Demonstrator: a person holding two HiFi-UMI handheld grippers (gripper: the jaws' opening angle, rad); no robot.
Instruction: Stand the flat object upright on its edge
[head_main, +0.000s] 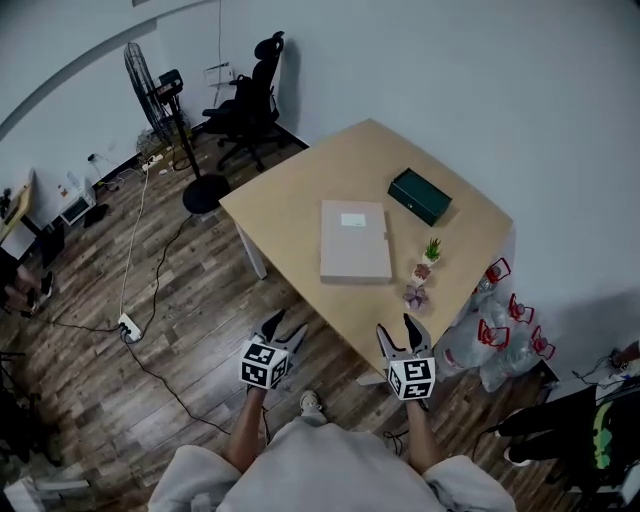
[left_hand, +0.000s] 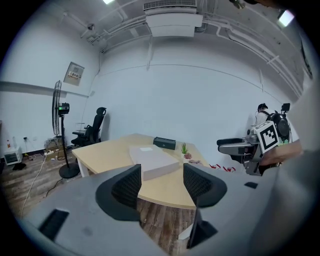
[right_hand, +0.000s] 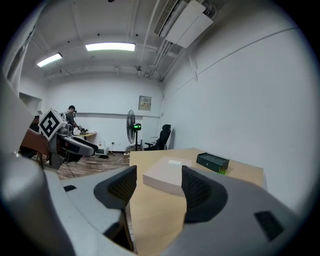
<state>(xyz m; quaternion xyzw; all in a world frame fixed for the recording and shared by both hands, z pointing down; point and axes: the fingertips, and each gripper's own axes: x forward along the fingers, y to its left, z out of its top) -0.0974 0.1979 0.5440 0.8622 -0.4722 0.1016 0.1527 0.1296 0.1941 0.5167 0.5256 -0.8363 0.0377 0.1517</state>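
A flat beige box file lies on its broad face in the middle of the light wooden table; it also shows as the beige box file and the beige box file in both gripper views. My left gripper is held over the floor, short of the table's near edge, jaws open and empty. My right gripper hovers at the near edge of the table, also open with nothing between its jaws. Both point toward the file. The left gripper and right gripper each frame the file between their pads.
A dark green box lies at the far right of the table. Two small potted plants stand by the right edge. Plastic bottles lie on the floor to the right. An office chair and a standing fan are beyond the table.
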